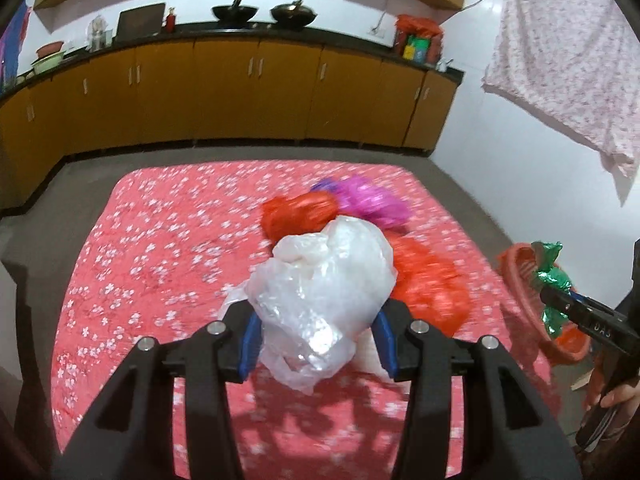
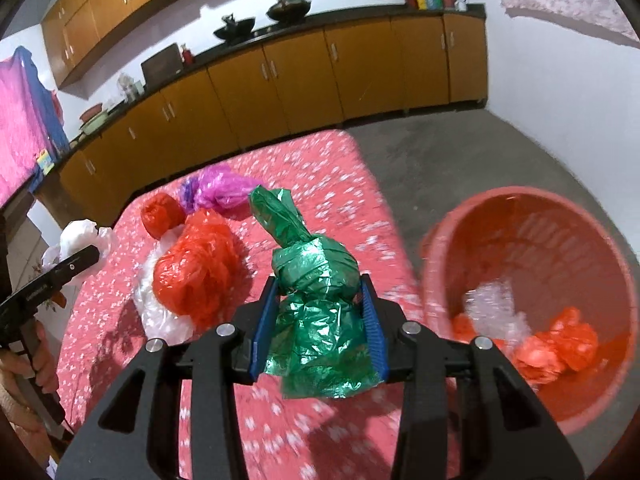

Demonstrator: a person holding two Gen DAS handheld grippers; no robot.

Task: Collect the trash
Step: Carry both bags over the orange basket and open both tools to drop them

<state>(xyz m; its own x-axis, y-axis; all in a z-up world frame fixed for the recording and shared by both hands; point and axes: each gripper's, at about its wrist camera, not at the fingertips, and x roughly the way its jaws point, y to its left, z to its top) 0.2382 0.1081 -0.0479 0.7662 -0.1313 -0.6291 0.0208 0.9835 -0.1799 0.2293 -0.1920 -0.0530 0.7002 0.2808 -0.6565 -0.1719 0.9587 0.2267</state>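
Note:
My left gripper is shut on a crumpled white plastic bag and holds it above the pink flowered table. My right gripper is shut on a knotted green plastic bag, held over the table's right side beside the red basket. The right gripper and green bag also show in the left wrist view. On the table lie a large orange-red bag, a small red bag and a purple bag.
The red basket holds orange and clear plastic scraps and stands on the grey floor right of the table. Yellow cabinets line the far wall. A floral cloth hangs at the upper right.

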